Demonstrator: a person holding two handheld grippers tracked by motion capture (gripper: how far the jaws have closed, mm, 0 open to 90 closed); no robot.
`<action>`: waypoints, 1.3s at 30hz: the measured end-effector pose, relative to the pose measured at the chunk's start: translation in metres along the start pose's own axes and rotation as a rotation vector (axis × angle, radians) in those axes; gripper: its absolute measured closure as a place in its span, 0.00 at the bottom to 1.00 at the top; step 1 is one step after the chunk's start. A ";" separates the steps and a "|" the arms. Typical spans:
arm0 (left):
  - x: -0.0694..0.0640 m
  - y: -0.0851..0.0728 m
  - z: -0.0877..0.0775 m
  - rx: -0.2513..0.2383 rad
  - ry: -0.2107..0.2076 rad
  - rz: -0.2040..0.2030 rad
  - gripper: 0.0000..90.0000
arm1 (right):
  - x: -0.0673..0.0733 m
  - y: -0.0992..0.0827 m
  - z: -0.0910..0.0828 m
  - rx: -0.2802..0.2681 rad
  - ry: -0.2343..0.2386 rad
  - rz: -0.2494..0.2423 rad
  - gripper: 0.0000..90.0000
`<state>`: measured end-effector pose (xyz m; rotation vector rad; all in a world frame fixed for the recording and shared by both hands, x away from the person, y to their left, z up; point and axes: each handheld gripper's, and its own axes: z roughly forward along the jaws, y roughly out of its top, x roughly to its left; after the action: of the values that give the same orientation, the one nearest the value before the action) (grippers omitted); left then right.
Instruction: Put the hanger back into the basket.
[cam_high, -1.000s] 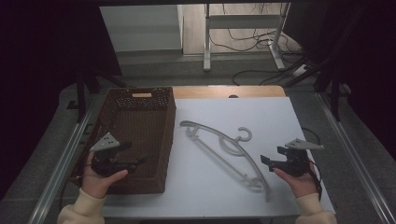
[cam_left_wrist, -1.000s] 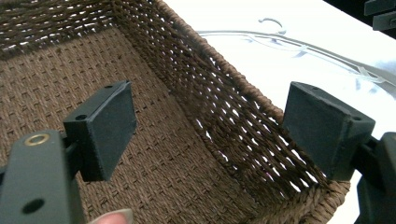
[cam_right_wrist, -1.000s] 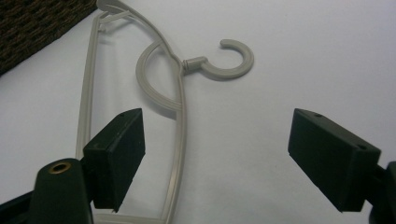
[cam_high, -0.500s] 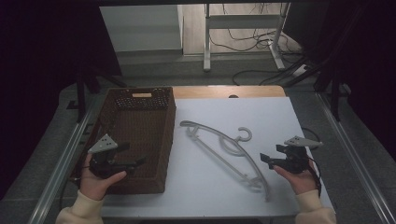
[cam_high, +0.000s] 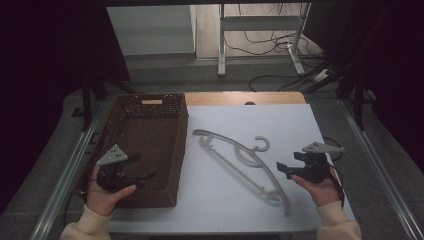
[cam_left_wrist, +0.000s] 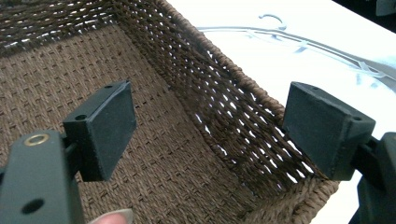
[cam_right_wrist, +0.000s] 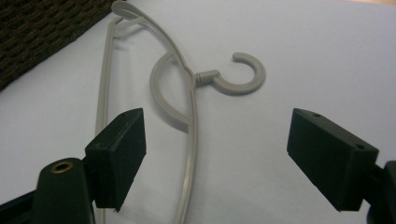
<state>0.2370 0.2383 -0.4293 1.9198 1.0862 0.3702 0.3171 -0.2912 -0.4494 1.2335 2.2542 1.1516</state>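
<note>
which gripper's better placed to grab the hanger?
Right. The right gripper is open beside the hanger, facing it. The left gripper sits over the basket, with the basket wall between.

The right gripper (cam_right_wrist: 215, 163) rises from the bottom of the frame with its two black jaws spread wide and nothing between them. Beyond them a grey plastic hanger (cam_right_wrist: 187, 93) lies flat on the white table (cam_right_wrist: 317, 56). Its hook (cam_right_wrist: 240, 74) curls open toward the upper middle of the frame, and its long arm runs from the upper left down past the inner side of the left jaw to the bottom edge. A dark woven basket (cam_right_wrist: 42, 28) fills the upper left corner, just beside the hanger's far end.
</note>
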 end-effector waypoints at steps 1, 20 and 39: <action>0.000 0.000 0.000 0.000 0.000 0.002 0.19 | 0.000 0.000 0.000 0.000 0.000 0.000 0.21; 0.000 -0.001 -0.002 -0.002 0.001 -0.003 0.19 | 0.023 0.051 0.020 0.073 0.011 -0.045 0.24; -0.001 0.001 -0.005 -0.011 0.003 -0.003 0.19 | 0.006 0.050 0.083 0.273 -0.036 0.000 0.30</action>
<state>0.2338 0.2400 -0.4257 1.9087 1.0871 0.3767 0.3912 -0.2306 -0.4618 1.3406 2.4436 0.8334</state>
